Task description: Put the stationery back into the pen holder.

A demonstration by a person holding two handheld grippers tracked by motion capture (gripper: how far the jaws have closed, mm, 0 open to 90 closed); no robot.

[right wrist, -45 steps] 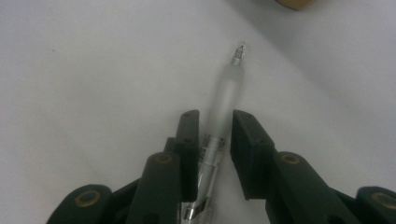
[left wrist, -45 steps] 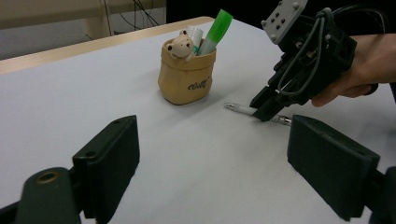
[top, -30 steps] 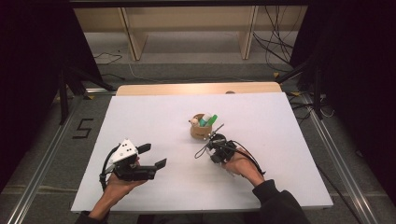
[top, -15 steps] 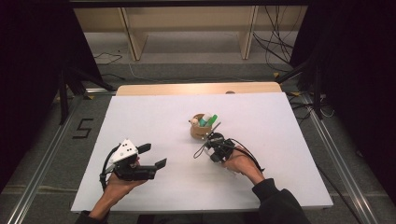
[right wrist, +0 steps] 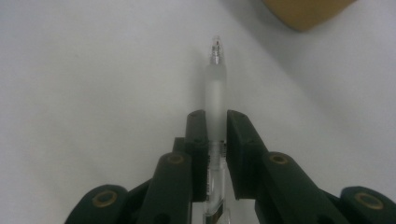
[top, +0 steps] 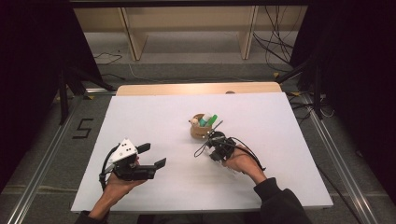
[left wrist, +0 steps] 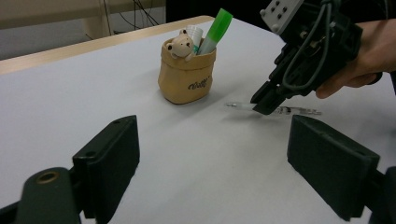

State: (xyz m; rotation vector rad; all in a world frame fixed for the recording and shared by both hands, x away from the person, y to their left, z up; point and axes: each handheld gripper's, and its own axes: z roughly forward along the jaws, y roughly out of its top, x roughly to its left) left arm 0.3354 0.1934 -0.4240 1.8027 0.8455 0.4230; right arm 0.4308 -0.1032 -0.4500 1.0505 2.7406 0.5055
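Note:
A clear pen [right wrist: 215, 88] lies flat on the white table, its tip pointing away from the jaws. My right gripper [right wrist: 215, 126] is shut on the pen's barrel, one jaw on each side. From the left gripper view, the right gripper [left wrist: 261, 106] points down onto the pen [left wrist: 299, 111], just right of a tan pouch [left wrist: 187, 79]. The pouch holds a green marker [left wrist: 215, 29] and a small bear figure [left wrist: 181, 45]. My left gripper [top: 154, 155] hovers open and empty at the near left, well apart from the pouch [top: 200, 130] and the right gripper [top: 215, 145].
The white table top [top: 140, 116] has a wooden strip [top: 196, 88] along its far edge. Beyond it stand shelf legs and cables on the floor. Metal rails run along both sides of the table.

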